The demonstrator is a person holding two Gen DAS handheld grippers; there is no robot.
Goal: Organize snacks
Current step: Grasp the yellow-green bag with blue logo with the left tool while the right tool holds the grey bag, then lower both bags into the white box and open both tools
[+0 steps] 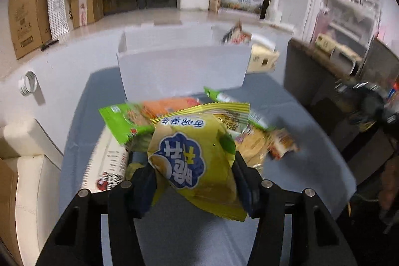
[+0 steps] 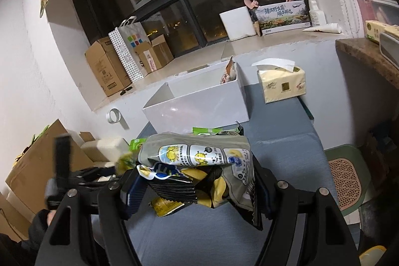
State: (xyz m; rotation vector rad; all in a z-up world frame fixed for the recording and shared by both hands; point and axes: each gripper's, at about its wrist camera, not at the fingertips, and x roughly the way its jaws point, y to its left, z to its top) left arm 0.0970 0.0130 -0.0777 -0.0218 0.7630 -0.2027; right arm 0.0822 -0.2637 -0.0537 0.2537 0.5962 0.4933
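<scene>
My left gripper is shut on a yellow-green snack bag with a blue logo, held above the blue-grey table. Behind it lies a pile of snacks: a green packet, an orange packet, a white-red packet and a biscuit packet. A white box stands behind the pile with one snack in it. My right gripper is shut on a grey and yellow chip bag, above the table. The white box stands ahead of it.
A tissue pack sits right of the box. Cardboard boxes and a paper bag line the window ledge. A tape roll hangs on the wall. A dark counter stands at right. The left gripper shows blurred at left.
</scene>
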